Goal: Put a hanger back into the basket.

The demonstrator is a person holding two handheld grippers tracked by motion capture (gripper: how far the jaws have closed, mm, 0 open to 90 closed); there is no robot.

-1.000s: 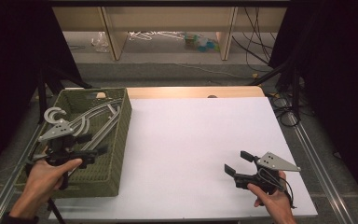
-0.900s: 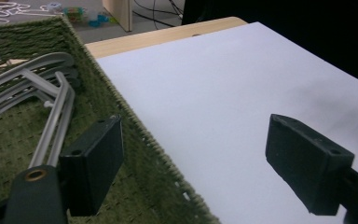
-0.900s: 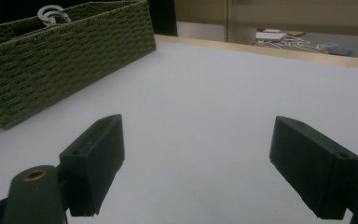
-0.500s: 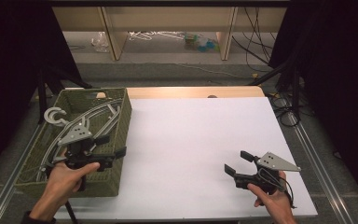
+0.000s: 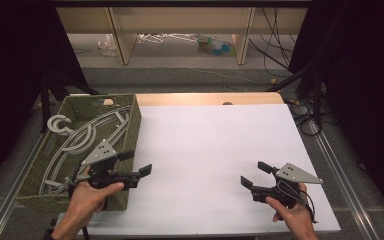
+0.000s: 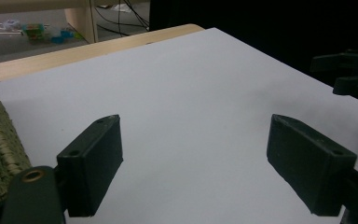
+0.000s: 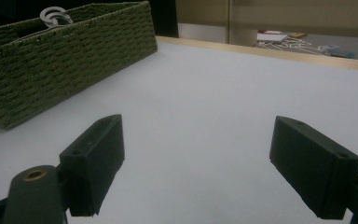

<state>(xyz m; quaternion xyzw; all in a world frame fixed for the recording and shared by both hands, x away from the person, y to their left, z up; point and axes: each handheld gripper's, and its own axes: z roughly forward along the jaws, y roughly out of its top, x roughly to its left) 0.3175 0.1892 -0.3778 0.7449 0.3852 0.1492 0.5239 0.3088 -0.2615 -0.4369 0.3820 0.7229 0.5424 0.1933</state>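
2 grippers are in my hands, and both have their jaws wide apart with nothing between them. My left gripper (image 5: 136, 164) hangs over the right rim of the green woven basket (image 5: 133, 125), near that basket's front right corner, and it points out across the white table top (image 5: 215, 145). Grey plastic hangers (image 5: 75, 140) lie inside the basket, which sits at the left edge of the table top. My right gripper (image 5: 254, 175) sits low near the front right corner of the table top, well apart from the basket.
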